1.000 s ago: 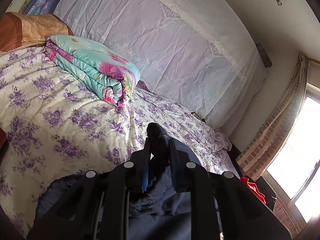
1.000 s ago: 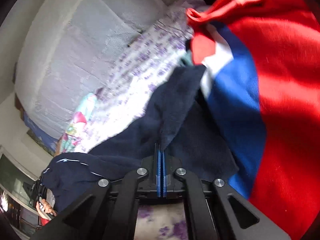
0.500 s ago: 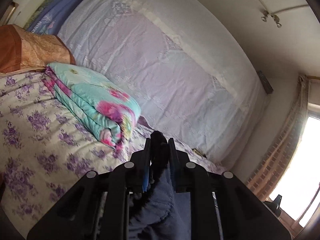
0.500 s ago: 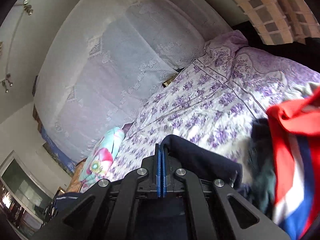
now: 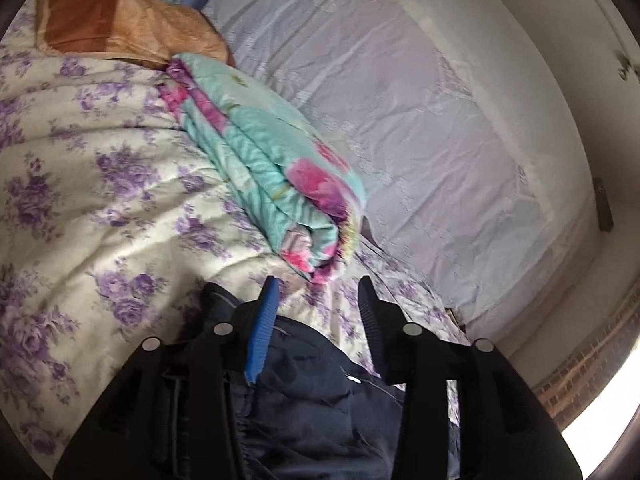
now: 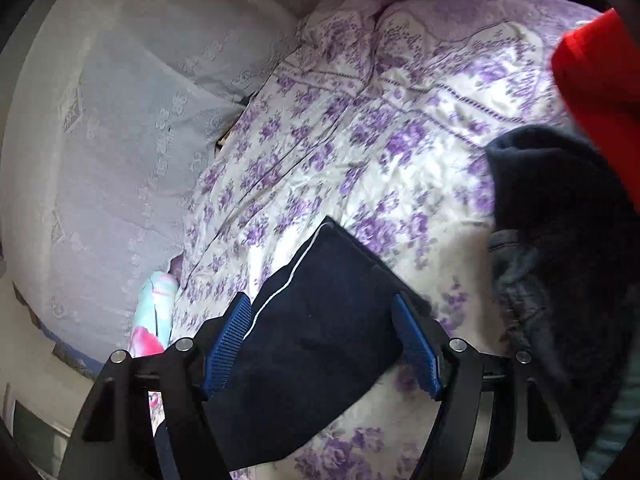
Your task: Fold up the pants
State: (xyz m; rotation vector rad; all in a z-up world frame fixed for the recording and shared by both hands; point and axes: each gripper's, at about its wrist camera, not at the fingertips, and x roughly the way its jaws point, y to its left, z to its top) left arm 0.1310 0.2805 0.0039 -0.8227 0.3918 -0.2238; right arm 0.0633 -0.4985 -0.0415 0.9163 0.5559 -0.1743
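Observation:
Dark navy pants (image 5: 320,396) lie on the purple-flowered bedspread (image 5: 100,200). In the left wrist view my left gripper (image 5: 318,292) is open, its jaws spread just above the elastic waist end, holding nothing. In the right wrist view my right gripper (image 6: 322,312) is open too, its blue pads (image 6: 416,344) on either side of a flat pant leg (image 6: 320,336) with a thin white stripe, lying on the bedspread (image 6: 320,140).
A folded teal-and-pink quilt (image 5: 272,168) and a brown pillow (image 5: 120,24) lie towards the headboard. A pale lace cloth (image 5: 440,120) covers the wall side. A heap of dark clothes (image 6: 560,248) and a red garment (image 6: 600,80) lie at the right.
Both grippers were shut on the pants and held them lifted. Both have lowered to the bed and opened, and the pants now lie flat on the bedspread.

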